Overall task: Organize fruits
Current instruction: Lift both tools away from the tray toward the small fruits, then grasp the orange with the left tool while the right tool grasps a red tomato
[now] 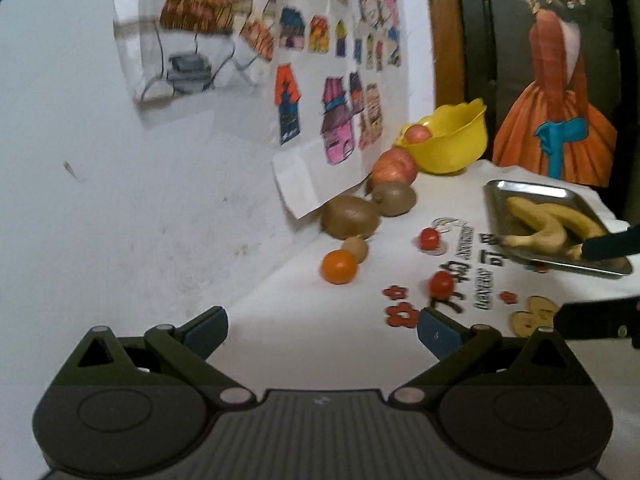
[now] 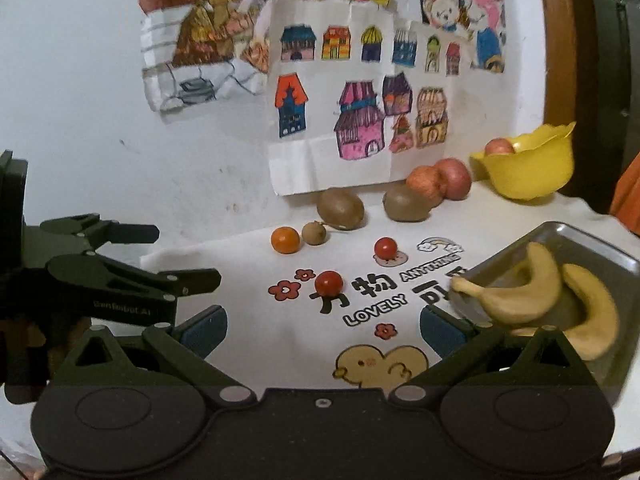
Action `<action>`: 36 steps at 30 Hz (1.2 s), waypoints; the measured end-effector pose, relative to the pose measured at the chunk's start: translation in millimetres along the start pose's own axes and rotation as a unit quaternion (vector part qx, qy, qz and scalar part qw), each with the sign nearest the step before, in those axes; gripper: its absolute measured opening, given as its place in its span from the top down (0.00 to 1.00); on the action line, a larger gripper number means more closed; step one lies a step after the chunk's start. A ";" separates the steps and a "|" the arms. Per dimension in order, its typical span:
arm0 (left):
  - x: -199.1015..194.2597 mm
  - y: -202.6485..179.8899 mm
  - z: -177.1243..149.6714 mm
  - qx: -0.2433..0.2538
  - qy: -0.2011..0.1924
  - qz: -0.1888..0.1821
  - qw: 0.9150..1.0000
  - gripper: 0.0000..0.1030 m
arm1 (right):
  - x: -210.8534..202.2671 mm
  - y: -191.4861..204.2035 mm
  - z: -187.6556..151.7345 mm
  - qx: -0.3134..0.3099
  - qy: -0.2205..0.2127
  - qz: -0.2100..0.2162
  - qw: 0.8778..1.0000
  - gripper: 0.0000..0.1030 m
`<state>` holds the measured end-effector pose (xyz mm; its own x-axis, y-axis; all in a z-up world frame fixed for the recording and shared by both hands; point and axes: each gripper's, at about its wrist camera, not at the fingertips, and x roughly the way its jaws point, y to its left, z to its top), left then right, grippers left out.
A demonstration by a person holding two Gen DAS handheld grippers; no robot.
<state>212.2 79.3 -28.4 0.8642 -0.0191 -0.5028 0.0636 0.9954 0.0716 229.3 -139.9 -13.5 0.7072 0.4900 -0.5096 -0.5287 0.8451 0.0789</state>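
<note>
Both grippers hover over a white printed cloth (image 2: 288, 332) with jaws spread wide and empty, the left gripper (image 1: 322, 330) beside the right gripper (image 2: 323, 330); two bananas (image 2: 532, 292) lie in a metal tray (image 2: 592, 244) at right; one apple (image 2: 498, 147) sits in a yellow bowl (image 2: 528, 176); two apples (image 2: 440, 180), two kiwis (image 2: 340, 208), an orange (image 2: 285, 240) and two cherry tomatoes (image 2: 329, 283) rest loose on the cloth near the wall.

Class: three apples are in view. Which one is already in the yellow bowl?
The apple peeking over the rim of the yellow bowl. The other two apples sit together on the cloth by the wall.
</note>
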 end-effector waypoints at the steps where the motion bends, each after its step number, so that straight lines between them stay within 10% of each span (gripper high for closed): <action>1: 6.6 2.8 1.7 -0.004 0.005 -0.001 1.000 0.00 | 6.3 -1.6 0.4 0.003 0.003 0.004 1.000 0.05; 20: 87.6 7.5 23.5 -0.021 0.039 -0.029 0.999 0.10 | 87.7 -10.0 9.6 -0.018 0.046 0.005 0.999 0.43; 36: 104.8 -1.8 26.2 -0.013 0.041 -0.047 0.998 0.66 | 105.3 -11.6 14.5 -0.022 0.040 0.031 0.998 0.73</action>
<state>315.7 73.1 -58.7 0.8117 -0.1055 -0.5744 0.1278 0.9918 -0.0016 316.7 -95.0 -55.6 0.6338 0.5213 -0.5714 -0.5922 0.8023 0.0750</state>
